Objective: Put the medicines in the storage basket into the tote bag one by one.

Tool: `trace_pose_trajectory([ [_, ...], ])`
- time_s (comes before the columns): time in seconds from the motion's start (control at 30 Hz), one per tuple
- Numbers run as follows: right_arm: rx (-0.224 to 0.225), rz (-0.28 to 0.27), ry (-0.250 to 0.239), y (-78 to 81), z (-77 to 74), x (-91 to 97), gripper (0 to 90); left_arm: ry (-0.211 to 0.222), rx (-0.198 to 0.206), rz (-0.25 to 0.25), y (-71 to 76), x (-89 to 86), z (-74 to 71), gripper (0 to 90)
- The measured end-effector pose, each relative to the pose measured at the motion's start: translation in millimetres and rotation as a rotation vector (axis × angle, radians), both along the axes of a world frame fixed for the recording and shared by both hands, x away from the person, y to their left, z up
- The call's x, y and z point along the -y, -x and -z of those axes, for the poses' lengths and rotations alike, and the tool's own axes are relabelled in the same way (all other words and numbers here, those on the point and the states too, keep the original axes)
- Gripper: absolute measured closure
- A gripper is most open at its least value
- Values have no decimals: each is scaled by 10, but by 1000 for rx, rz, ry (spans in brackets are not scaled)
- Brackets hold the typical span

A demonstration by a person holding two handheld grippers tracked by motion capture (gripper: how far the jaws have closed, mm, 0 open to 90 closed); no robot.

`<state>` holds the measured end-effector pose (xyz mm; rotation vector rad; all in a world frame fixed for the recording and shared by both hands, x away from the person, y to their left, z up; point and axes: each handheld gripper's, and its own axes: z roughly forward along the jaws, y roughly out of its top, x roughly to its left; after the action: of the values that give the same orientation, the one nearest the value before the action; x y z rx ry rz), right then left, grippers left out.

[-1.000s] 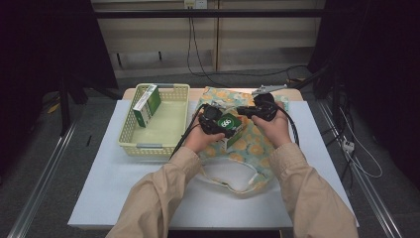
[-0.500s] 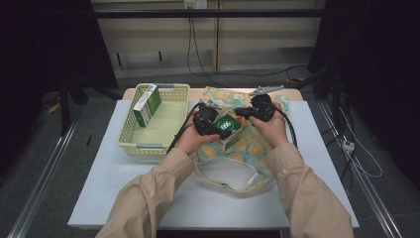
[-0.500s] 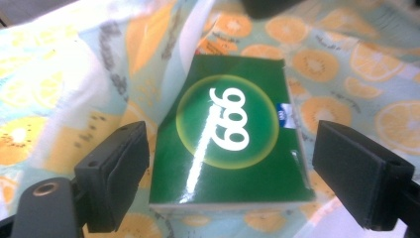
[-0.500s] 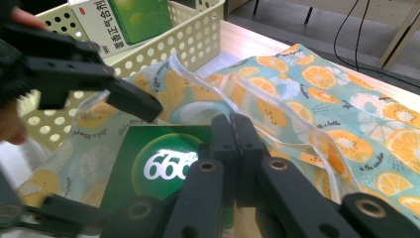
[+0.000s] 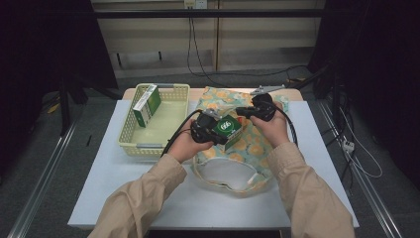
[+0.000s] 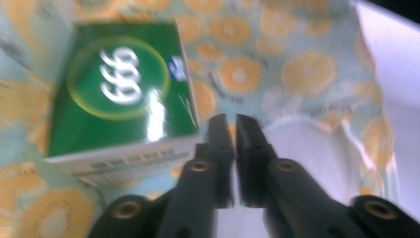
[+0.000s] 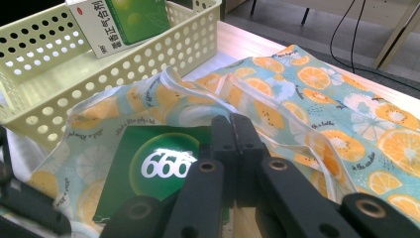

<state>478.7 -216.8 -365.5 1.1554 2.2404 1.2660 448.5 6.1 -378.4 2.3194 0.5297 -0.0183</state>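
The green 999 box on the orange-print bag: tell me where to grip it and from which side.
Grip the green box across its thin white side edges, coming from its left, the basket side. It lies tilted on the soft bag, broad printed face up, too wide for the fingers; only its thickness seems to fit.

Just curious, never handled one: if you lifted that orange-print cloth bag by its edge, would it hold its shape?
Probably not. The cloth bag lies wrinkled and folded flat on the table, so it looks thin and floppy. It would likely sag, and seems light.
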Motion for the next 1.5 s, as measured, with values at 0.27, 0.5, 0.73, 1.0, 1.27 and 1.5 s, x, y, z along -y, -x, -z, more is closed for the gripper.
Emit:
trace_pose_trajectory([
  [0.27,6,-4,-5,12,-27,18,900,-15,-22,-43,-91,71,224,900],
  [0.5,2,-10,-4,26,-39,25,900,49,21,-156,-281,106,333,900],
  [0.73,-5,-15,-5,30,-32,19,900,82,55,-280,-422,53,434,900],
  [1.0,-4,-21,-5,37,-31,-8,900,111,4,-218,-369,28,343,878],
  [1.27,-7,-28,-5,47,3,-44,900,101,-37,-163,-225,-81,92,666],
  [1.5,-13,-33,-1,40,33,-81,900,47,-8,-131,-147,-232,-120,454],
])
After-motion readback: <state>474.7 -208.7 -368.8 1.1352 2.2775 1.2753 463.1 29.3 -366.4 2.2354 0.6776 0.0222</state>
